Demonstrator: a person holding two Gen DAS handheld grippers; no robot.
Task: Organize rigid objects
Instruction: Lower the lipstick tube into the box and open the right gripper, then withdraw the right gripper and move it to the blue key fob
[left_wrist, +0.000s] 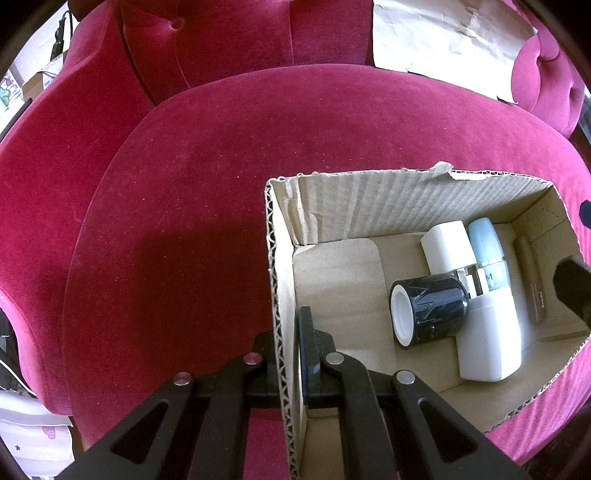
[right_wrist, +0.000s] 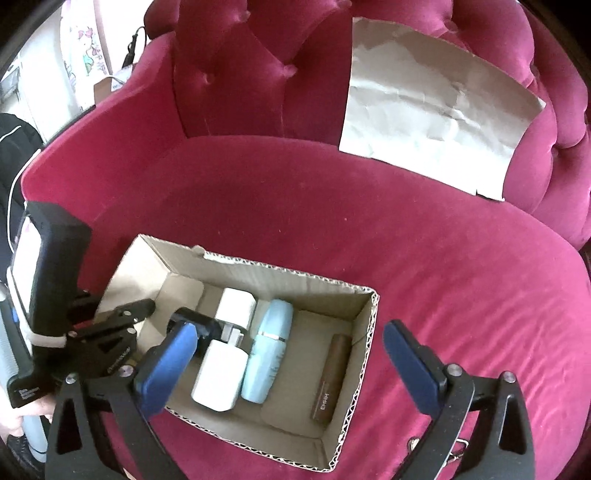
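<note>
Pinching near wall of open brown cardboard box (left_wrist: 280, 280), left gripper (left_wrist: 291, 354) steadies it; right gripper (right_wrist: 288, 354) spread wide above box; slim brown tube (right_wrist: 330, 376) lies lengthwise between fingers.

L gripper (left_wrist: 286, 354) fingers clamped, R gripper (right_wrist: 291, 354) fingers spread wide

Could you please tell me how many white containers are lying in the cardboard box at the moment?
2. One white container lies near the front beside the blue bottle; the other lies behind it, toward the back wall of the box. More may be hidden behind the gripper finger.
</note>
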